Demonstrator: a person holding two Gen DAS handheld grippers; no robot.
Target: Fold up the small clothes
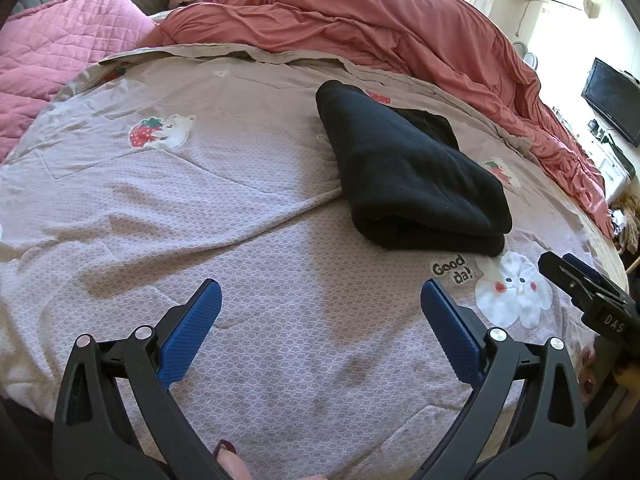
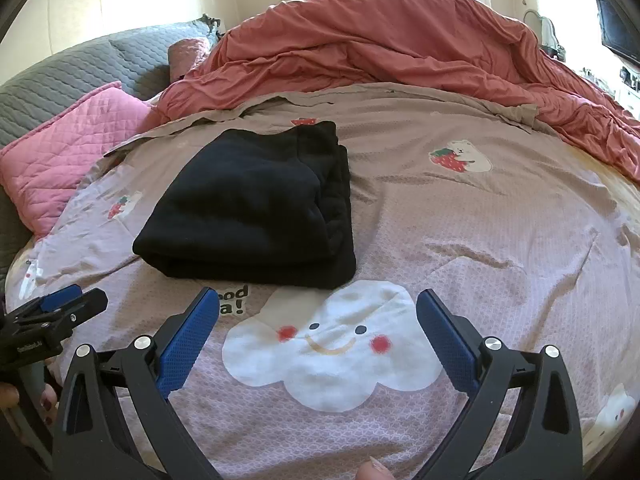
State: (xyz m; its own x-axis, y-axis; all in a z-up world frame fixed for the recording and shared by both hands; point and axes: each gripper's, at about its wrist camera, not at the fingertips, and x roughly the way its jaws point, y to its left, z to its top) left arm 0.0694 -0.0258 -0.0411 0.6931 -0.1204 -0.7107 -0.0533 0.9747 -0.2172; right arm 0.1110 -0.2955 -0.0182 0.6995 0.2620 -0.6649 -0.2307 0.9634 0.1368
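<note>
The left gripper (image 1: 320, 312), black-framed with blue textured pads, hangs with its jaws spread wide and nothing between them, only bare printed cloth at the bottom centre of its view. The right gripper (image 2: 318, 320) is likewise spread apart and empty, above a white smiling cloud print (image 2: 332, 344) low in its frame. Each tool's tip shows in the other's view, at the lower right edge of the left view and the lower left edge of the right one, so the two sit side by side and apart.

Beyond the pads lies the black fleece garment (image 1: 412, 172), folded into a thick layered rectangle on the mauve patterned bed cover (image 1: 240, 208). In the left view it sits right of centre; in the right view, upper left of centre, its near edge just beside the "Good da!" lettering. Neither tool touches it.

By the look of it this piece is folded and released; I see no other loose small garment, so whether more remains I cannot tell.

The cover is open on all sides of the garment. The crumpled salmon-red duvet (image 2: 400, 48) banks up across the top, and a pink quilted pillow (image 2: 68, 152) bounds the upper left.
</note>
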